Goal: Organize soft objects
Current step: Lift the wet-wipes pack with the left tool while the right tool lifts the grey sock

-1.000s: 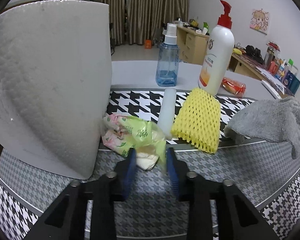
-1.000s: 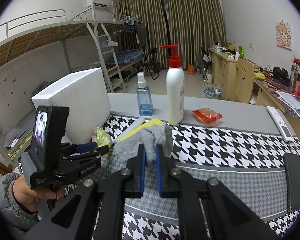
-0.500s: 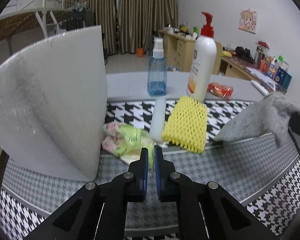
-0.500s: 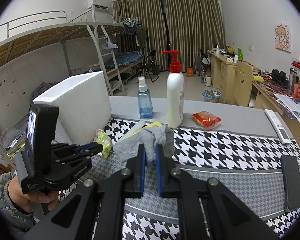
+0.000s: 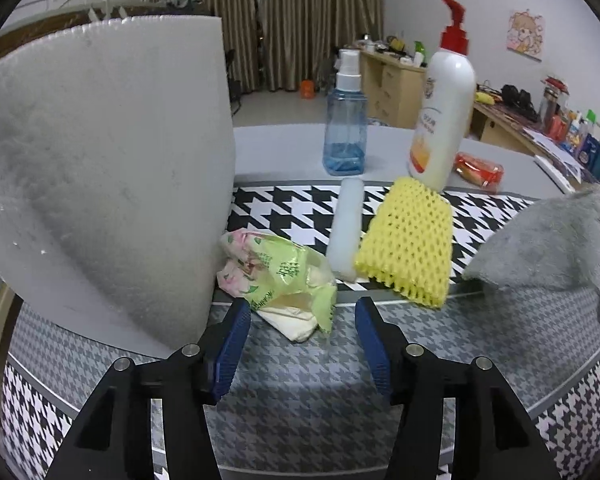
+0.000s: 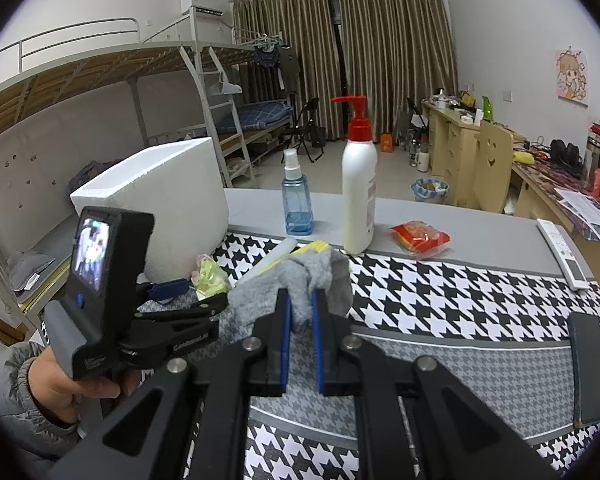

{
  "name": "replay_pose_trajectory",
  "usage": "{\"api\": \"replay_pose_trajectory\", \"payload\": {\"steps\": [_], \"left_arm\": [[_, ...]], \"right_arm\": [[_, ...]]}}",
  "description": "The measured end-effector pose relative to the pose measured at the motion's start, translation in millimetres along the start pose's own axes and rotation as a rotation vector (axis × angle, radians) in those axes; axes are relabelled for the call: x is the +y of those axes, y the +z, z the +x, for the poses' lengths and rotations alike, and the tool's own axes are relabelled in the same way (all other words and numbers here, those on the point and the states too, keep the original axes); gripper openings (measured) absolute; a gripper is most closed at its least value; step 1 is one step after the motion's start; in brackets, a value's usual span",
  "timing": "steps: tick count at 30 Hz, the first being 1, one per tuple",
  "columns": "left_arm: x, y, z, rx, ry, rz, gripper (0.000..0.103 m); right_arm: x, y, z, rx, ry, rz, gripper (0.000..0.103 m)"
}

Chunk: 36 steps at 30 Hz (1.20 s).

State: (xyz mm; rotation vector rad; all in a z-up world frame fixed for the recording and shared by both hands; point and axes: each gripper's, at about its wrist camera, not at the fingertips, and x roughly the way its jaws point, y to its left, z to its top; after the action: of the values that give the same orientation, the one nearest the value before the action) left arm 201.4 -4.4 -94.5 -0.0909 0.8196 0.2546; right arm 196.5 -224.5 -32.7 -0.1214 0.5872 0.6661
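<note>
Jaws of my left gripper (image 5: 303, 322) have just been opening, empty, the green tissue pack (image 5: 278, 276) lying just ahead between their tips, while my right gripper (image 6: 300, 312) pinches the grey cloth (image 6: 296, 284).

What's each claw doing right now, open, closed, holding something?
Left claw: open, jaws have just been opening; the green tissue pack lies just ahead, not gripped.
Right claw: closed on the grey cloth.
</note>
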Motion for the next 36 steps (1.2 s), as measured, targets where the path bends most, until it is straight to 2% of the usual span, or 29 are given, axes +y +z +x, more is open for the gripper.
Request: {"api": "replay_pose_trajectory", "payload": {"steps": [8, 10, 12, 20, 27, 36], "left_arm": [[1, 3, 17, 0.041, 0.005, -0.021, 0.056], [2, 2, 21, 0.051, 0.008, -0.022, 0.050], [2, 1, 23, 0.053, 0.008, -0.021, 0.039], [3, 1, 19, 0.039, -0.007, -0.003, 0.020], [2, 0, 2, -0.006, -0.051, 0.005, 0.018], [0, 1, -44, -0.125, -0.100, 0.057, 0.018]], "right_arm": [[-1, -2, 0, -0.006, 0.015, 0.005, 0.013], [0, -3, -1, -0.009, 0.018, 0.001, 0.013], [0, -3, -2, -0.009, 0.017, -0.001, 0.013], [3, -5, -6, -0.009, 0.010, 0.000, 0.013], [7, -2, -12, -0.016, -0.003, -0.004, 0.013], [16, 6, -22, -0.044, -0.016, -0.021, 0.013]]}}
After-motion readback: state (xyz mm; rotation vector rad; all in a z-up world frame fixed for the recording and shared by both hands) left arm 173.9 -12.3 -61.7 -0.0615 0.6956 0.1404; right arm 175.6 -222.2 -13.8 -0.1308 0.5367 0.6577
